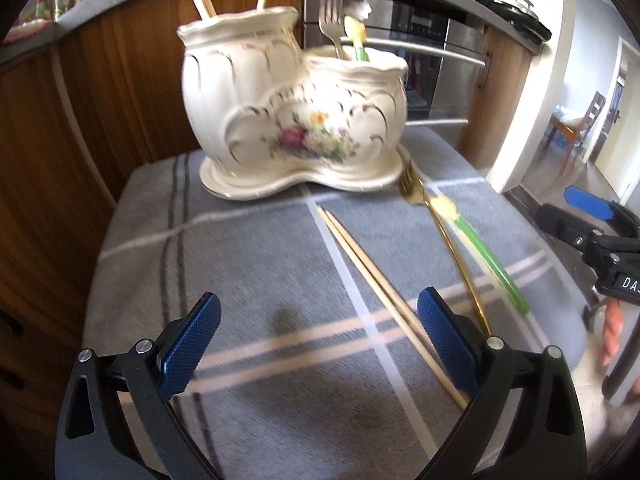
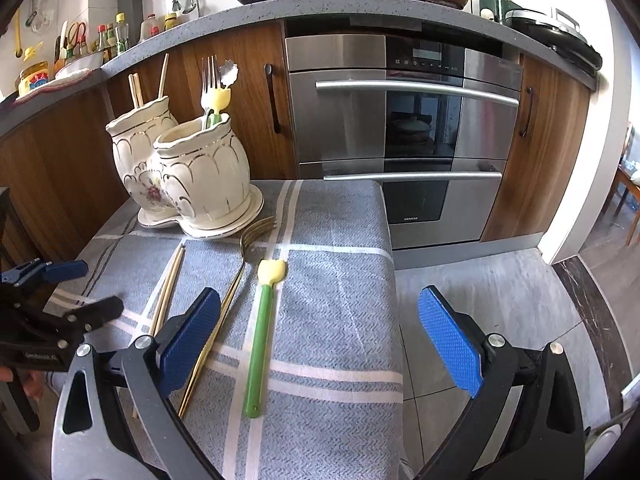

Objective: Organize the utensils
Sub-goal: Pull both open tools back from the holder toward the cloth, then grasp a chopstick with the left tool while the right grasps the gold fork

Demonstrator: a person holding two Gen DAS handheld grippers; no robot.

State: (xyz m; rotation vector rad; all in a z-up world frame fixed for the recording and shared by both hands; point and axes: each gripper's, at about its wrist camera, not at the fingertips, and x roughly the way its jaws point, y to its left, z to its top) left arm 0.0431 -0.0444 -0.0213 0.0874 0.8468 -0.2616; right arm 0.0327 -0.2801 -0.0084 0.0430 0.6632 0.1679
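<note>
Chopsticks (image 1: 384,300) lie lengthwise, running ahead from beside the left gripper (image 1: 318,344)'s right finger toward the holder (image 1: 292,120). Both the left and the right gripper (image 2: 320,344) have fingers spread, empty. Left looks nearer.

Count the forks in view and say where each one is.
2. A silver fork stands tines-up in the holder's front compartment; a gold fork lies on the grey cloth beside the chopsticks. Others may be hidden inside.

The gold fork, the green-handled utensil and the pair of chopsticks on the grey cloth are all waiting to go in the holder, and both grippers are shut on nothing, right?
Nearly. The gold fork, green-handled utensil and chopsticks do lie loose on the cloth by the holder, but both wrist views show the left gripper and right gripper open, not shut, and empty.
</note>
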